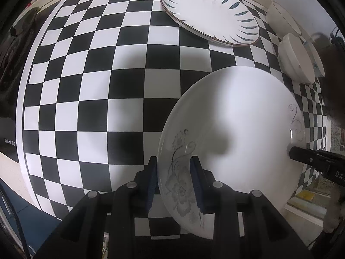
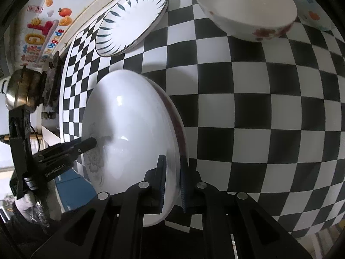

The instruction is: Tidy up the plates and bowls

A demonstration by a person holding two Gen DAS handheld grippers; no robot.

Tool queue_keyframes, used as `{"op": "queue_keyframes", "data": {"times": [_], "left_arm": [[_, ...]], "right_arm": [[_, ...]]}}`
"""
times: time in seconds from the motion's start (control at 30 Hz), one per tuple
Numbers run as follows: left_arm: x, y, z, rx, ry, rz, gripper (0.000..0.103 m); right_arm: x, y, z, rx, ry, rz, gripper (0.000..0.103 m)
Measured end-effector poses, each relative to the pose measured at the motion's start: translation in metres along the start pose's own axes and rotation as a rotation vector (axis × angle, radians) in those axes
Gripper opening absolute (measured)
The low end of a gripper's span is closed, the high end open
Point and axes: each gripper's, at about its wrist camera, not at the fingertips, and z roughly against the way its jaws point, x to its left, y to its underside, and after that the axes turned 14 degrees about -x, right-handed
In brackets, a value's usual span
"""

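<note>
A white plate with grey flower print [image 1: 237, 118] is held tilted above the checkered cloth, gripped from both sides. My left gripper [image 1: 173, 168] is shut on its near rim beside the flower print. My right gripper [image 2: 173, 172] is shut on the opposite rim; the same plate [image 2: 129, 129] fills the lower left of the right wrist view. The right gripper also shows in the left wrist view [image 1: 301, 154], the left one in the right wrist view [image 2: 86, 144]. A white plate with blue leaf marks [image 1: 210, 14] lies at the back, also in the right wrist view [image 2: 131, 19].
A checkered cloth [image 1: 97, 86] covers the table. A white bowl with red flowers [image 2: 248, 10] stands at the far right, another bowl with orange print [image 2: 312, 6] behind it; both show in the left wrist view [image 1: 297, 58]. A metal pot [image 2: 19, 88] stands off the left edge.
</note>
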Motion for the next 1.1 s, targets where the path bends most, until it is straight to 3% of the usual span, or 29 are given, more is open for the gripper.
{"op": "queue_keyframes", "data": {"times": [0.47,0.63,0.77,0.93,1.0,1.1], "left_arm": [[-0.006,-0.002,0.010,-0.012,-0.033,-0.014,0.027],[-0.005,-0.008,0.048,-0.115,-0.079,-0.020,0.029],[-0.001,-0.040,0.081,-0.193,-0.036,-0.002,0.030],[0.006,-0.095,0.090,-0.240,-0.020,0.001,0.030],[0.012,-0.122,0.087,-0.245,-0.001,0.033,0.030],[0.020,-0.151,0.075,-0.234,0.011,0.069,0.030]], "right_arm": [[-0.005,0.001,0.001,0.050,0.036,-0.012,0.014],[-0.003,-0.007,0.021,0.020,0.051,-0.013,0.014],[0.013,-0.031,0.050,-0.023,0.010,-0.004,0.015],[0.042,-0.077,0.076,-0.073,-0.047,0.035,0.032],[0.049,-0.098,0.080,-0.092,-0.047,0.044,0.045],[0.056,-0.135,0.076,-0.118,-0.041,0.045,0.046]]}}
